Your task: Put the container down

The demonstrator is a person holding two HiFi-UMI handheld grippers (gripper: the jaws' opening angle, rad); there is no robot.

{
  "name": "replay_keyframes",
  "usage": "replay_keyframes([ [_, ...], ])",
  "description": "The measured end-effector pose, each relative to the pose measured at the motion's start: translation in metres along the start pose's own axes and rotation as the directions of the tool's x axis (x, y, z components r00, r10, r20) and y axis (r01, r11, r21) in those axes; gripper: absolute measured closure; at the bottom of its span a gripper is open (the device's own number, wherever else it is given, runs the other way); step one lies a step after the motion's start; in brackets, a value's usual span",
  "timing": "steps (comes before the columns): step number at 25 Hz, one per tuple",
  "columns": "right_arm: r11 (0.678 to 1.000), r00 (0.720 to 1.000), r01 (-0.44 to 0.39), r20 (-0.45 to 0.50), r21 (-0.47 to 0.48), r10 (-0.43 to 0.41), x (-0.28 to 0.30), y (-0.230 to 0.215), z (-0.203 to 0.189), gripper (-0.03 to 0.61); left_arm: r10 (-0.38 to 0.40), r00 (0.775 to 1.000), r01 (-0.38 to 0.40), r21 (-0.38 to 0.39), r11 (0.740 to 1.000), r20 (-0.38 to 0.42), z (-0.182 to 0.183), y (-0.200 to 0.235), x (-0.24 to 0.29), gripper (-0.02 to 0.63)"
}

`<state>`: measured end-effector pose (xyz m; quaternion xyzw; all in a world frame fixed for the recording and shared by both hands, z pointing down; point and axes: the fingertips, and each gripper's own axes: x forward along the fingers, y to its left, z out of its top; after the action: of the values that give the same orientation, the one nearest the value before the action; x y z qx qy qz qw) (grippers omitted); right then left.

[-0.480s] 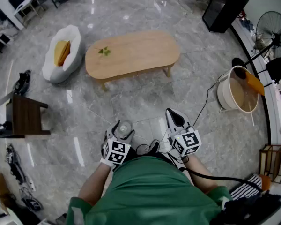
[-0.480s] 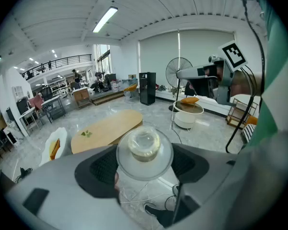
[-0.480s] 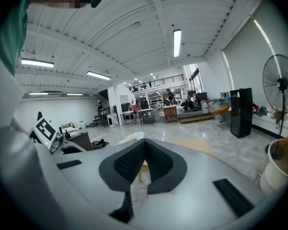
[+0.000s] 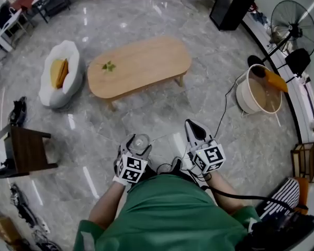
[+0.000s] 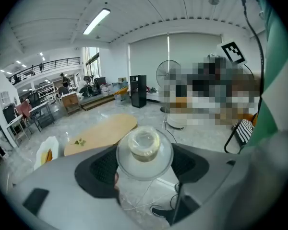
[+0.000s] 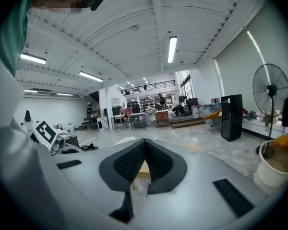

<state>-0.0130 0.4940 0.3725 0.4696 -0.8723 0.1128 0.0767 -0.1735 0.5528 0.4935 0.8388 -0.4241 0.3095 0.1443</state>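
We had the left gripper point(image 4: 137, 146) spread wide, close to its fullest, with its two pads pressed against the sides of a clear round container point(image 5: 144, 150). The container was held in the air just ahead of our body, at about eleven o'clock, over the marble floor point(image 4: 146, 114). The right gripper point(image 6: 144, 147) was at one o'clock with its jaws drawn together and nothing between them.

The grip was our first worry. The jaws looked to have little opening left, and the container's wall was smooth and curved, so any twist of the wrist could have let it slide out and fall to the hard floor. We could not tell whether anything was inside, or whether it was sitting level.

The likeliest place to set it down was the oval wooden table point(image 4: 146, 61) at twelve o'clock, which was well apart from us. We judged that we would have to walk over to it. A dark cable point(image 4: 162, 166) lay by our feet at six o'clock, and another ran toward the white bucket point(image 4: 259, 88) at two o'clock. Either one could have caught a foot and jolted the load.

At the table, opening the jaws before the base touched the wood would have dropped or tipped the container. A small green sprig point(image 4: 109, 66) lay on the left part of the top, and setting the container on it would have left it rocking.
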Motion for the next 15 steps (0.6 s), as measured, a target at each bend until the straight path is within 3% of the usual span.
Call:
replay_keyframes([
  [9, 0.986, 0.986, 0.167, 0.02, 0.017, -0.167, 0.003, 0.002, 0.011, 0.565, -0.099, 0.995, 0.096, 0.078, 0.992, 0.03, 0.013, 0.036, 0.016, 0.275],
  [15, 0.974, 0.974, 0.225, 0.021, 0.026, -0.226, 0.011, -0.037, 0.013, 0.565, -0.122, 0.992, 0.118, 0.099, 0.988, 0.038, 0.042, 0.041, 0.053, 0.275],
])
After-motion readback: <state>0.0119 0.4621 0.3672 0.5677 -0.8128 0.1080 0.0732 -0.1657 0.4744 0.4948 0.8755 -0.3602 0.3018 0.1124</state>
